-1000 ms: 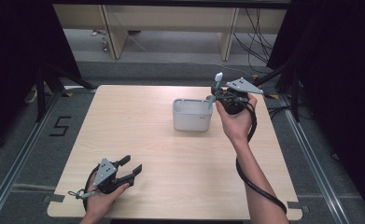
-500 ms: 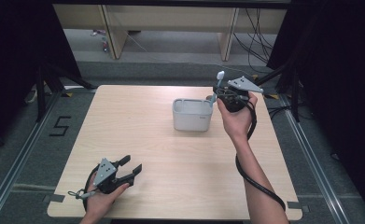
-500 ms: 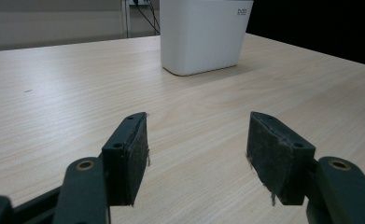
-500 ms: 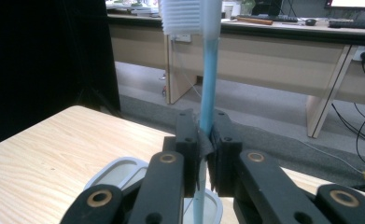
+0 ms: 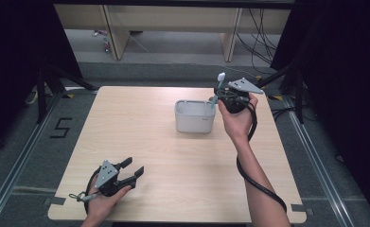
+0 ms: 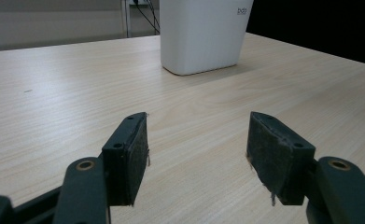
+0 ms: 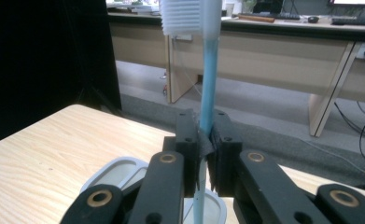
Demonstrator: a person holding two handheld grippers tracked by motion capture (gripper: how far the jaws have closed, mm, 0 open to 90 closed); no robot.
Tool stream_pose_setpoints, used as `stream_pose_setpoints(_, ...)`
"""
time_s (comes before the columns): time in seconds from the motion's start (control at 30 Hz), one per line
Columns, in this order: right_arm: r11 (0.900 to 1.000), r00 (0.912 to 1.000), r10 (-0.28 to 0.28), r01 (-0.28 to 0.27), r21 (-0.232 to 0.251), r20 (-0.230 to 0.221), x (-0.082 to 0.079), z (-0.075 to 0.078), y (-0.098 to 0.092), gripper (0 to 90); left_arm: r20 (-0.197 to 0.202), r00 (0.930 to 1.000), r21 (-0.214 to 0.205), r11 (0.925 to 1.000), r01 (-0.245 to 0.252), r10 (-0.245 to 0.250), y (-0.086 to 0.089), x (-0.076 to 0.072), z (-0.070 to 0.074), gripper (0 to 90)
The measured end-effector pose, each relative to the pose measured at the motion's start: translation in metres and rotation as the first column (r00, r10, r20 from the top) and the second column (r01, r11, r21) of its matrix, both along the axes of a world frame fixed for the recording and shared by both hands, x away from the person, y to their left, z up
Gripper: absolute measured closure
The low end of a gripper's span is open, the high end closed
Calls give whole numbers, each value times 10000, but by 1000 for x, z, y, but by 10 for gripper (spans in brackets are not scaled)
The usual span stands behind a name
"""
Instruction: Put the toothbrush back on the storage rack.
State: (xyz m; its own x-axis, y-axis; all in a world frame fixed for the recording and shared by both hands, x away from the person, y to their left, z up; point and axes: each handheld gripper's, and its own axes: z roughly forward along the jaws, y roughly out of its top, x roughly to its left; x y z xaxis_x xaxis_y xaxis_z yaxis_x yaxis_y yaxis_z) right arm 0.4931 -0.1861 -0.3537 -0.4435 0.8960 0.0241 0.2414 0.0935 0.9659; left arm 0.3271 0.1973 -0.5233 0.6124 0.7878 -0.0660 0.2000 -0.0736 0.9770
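**Toothbrush held over the white holder**

At the far right of the counter, a blue-handled toothbrush is clamped upright in the right tool, bristle head uppermost, just above the right rim of the white holder. At the near left corner, the left tool is held low over the wood, its jaws spread wide with nothing between them.

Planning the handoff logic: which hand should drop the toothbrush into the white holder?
Right. Its gripper is already shut on the toothbrush, just over the holder. The left gripper sits open and empty near the table's front edge.
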Motion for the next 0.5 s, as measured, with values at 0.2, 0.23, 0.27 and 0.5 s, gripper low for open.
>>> stream_pose_setpoints(0.2, 10000, 9999, 29, -28, 18, -165, 4, -8, 1, 842, 158, 9999, 240, 9997, 29, -32, 1, 1, 1, 380)
stream_pose_setpoints(0.23, 10000, 9999, 29, -28, 18, -165, 4, -8, 1, 842, 88, 10000, 293, 9996, 11, -14, 2, 1, 1, 380)
stream_pose_setpoints(0.27, 10000, 9997, -38, 38, 4, -242, 5, -10, 2, 841, 28, 10000, 251, 9997, -6, 6, 2, 0, 1, 380)
stream_pose_setpoints(0.5, 10000, 9994, -34, 32, -76, -353, 7, -16, 3, 841, -9, 10000, 233, 9997, -18, 18, 2, 0, 1, 380)
